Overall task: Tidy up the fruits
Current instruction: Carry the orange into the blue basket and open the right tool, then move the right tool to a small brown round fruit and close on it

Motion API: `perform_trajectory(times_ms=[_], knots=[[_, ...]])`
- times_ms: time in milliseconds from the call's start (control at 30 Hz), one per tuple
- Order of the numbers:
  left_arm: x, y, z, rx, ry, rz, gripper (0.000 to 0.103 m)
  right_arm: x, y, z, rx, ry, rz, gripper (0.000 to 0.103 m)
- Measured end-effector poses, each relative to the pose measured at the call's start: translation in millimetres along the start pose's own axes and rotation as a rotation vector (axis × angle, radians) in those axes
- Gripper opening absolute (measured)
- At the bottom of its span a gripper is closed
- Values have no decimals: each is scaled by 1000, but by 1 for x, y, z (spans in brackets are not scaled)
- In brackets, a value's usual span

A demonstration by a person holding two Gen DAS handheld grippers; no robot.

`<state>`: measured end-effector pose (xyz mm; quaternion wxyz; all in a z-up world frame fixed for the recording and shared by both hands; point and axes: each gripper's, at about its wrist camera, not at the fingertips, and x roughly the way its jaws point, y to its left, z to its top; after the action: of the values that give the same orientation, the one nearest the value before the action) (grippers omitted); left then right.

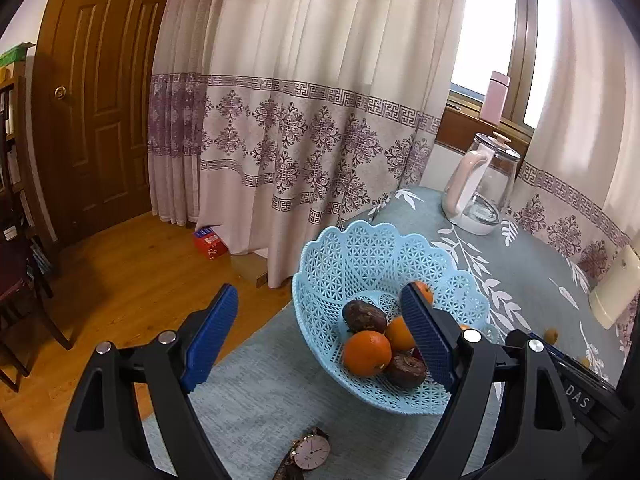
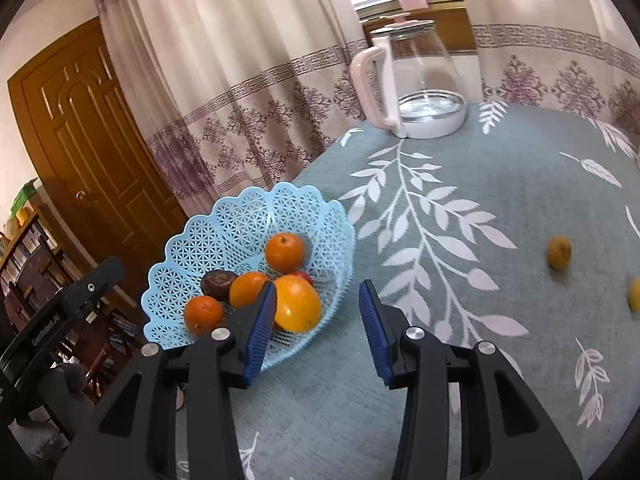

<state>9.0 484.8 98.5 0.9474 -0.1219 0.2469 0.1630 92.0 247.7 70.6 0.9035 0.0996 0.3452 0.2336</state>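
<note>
A light blue lattice basket (image 1: 352, 256) (image 2: 240, 216) stands near the table's left edge. It holds several oranges (image 1: 367, 353) (image 2: 285, 252), dark brown fruits (image 1: 363, 316) (image 2: 218, 282) and a larger yellow-orange fruit (image 2: 298, 308). My left gripper (image 1: 320, 336) is open, empty, its right finger over the basket's near side. My right gripper (image 2: 318, 328) is open and empty just beside the basket's right rim. Two small yellowish fruits (image 2: 559, 252) (image 2: 634, 295) lie loose on the cloth at the right.
A glass kettle with a pink handle (image 1: 478, 188) (image 2: 412, 80) stands at the table's far edge by the curtain. A wristwatch (image 1: 308, 454) lies on the cloth near me. A pink bottle (image 1: 495, 96) is on the windowsill. Wooden floor and door lie left.
</note>
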Motion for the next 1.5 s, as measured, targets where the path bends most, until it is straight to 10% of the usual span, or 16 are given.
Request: perform_trajectory(times_ms=[1500], knots=[[-10, -62, -23, 139, 19, -85, 98, -82, -181, -39, 279, -50, -361, 67]])
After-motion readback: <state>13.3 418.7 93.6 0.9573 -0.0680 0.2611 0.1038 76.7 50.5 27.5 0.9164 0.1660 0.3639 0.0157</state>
